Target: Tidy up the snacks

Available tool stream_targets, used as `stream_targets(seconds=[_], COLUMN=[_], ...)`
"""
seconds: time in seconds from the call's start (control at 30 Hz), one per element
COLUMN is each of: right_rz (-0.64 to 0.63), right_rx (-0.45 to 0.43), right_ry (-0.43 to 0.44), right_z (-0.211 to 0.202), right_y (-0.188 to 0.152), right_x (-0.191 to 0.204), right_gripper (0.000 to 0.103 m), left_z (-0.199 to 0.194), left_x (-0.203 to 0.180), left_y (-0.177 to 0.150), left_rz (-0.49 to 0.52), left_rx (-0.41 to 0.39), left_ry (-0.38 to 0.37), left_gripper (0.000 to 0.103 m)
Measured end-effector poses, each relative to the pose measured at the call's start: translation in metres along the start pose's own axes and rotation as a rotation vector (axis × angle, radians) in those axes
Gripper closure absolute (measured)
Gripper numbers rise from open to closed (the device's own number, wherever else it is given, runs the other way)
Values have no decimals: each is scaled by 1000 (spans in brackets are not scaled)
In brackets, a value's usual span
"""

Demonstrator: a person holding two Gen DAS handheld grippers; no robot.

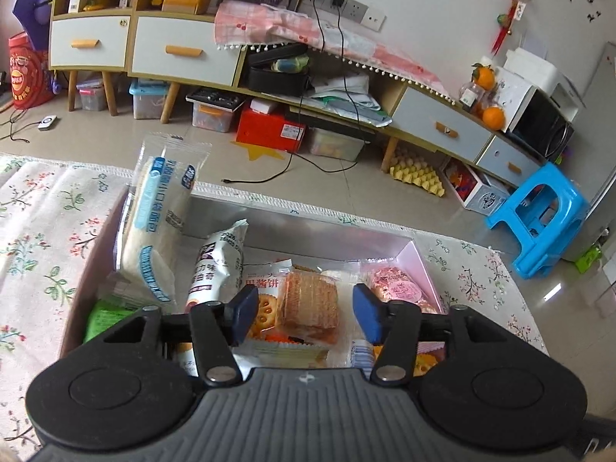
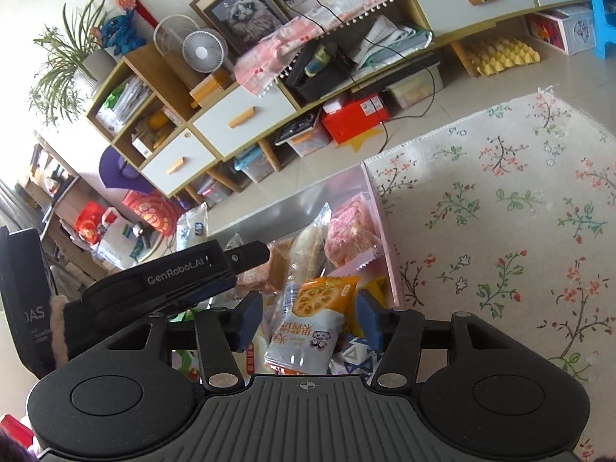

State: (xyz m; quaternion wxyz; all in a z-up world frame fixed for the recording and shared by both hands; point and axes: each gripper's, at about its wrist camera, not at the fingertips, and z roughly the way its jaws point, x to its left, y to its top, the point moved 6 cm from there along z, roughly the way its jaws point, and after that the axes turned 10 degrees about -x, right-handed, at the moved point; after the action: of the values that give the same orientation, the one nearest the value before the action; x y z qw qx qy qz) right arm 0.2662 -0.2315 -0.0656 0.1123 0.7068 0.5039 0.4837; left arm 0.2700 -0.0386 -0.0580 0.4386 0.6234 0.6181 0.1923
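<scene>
A pink box with a silver inner wall stands on the floral cloth, and several snack packets lie in it. My left gripper hangs open over the box. A clear-wrapped brown wafer packet lies between its blue pads, which do not touch it. A tall white bread packet leans in the box's left corner beside a white cookie packet. A pink packet lies at the right. My right gripper is open above an orange and white lotus-chip packet near the box's right wall.
The floral cloth spreads to the right of the box and also to its left. The left gripper's black housing sits close to my right gripper's left finger. Beyond the table edge are the tiled floor, a long cabinet and a blue stool.
</scene>
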Motion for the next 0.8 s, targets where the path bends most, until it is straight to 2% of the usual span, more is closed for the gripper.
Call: stream_targets(seconds=[0.17, 0.23, 0.4, 0.6, 0.7, 0.8], right_rz=[3, -9, -66, -128, -165, -212], right_rx=[-14, -17, -34, -9, 1, 19], right_ry=[16, 22, 27, 27, -4, -62], right_z=[-11, -17, -39, -63, -74, -85], right_y=[5, 6, 9, 0, -6, -10], right_x=[4, 7, 13, 20, 24, 29], right_gripper=[39, 35, 23, 16, 11, 11], left_z=[-19, -28, -55, -84, -99, -116], left_x=[2, 3, 11, 22, 26, 27], left_y=[3, 6, 1, -10, -15, -20], left_rz=[11, 21, 38, 48, 45, 35], left_rx=[-13, -21, -31, -19, -9, 4], left_ry=[14, 23, 54, 111, 142, 169], left_gripper=[42, 34, 24, 11, 1, 0])
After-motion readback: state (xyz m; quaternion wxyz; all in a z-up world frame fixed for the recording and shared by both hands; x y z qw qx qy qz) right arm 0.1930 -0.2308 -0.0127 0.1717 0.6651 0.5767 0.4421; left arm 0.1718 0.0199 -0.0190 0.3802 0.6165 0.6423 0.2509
